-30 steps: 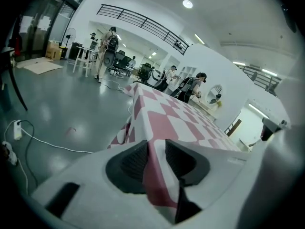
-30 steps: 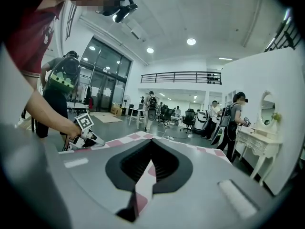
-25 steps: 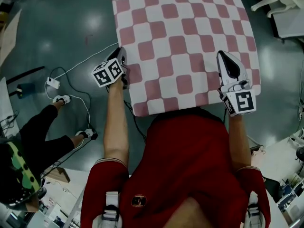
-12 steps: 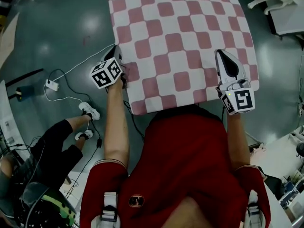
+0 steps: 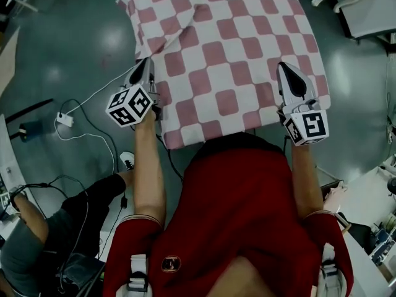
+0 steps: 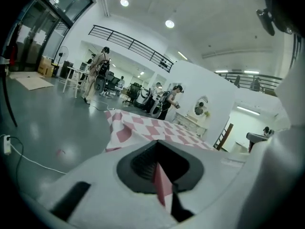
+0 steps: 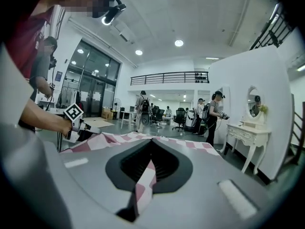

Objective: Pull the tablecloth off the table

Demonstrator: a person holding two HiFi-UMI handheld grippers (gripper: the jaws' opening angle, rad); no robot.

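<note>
The pink-and-white checked tablecloth (image 5: 229, 48) covers the table in front of me. My left gripper (image 5: 147, 67) is shut on the cloth's left edge, where a ridge of lifted fabric runs up across the cloth. My right gripper (image 5: 287, 70) is shut on the cloth near its right edge. In the left gripper view a fold of cloth (image 6: 163, 181) is pinched between the closed jaws of the left gripper (image 6: 160, 168). In the right gripper view a strip of cloth (image 7: 143, 182) sits pinched in the right gripper (image 7: 145, 175), and the left gripper's marker cube (image 7: 74, 112) shows across the cloth.
A white cable and power strip (image 5: 64, 119) lie on the grey floor at the left. A person (image 5: 55, 240) crouches at the lower left. White furniture (image 5: 356, 8) stands at the upper right. Several people and a white dresser (image 7: 245, 137) stand beyond the table.
The left gripper's jaws have shut on the cloth's left edge. The cloth's left side has puckered into a ridge and its far-left corner has pulled askew. The bystander has moved lower left.
</note>
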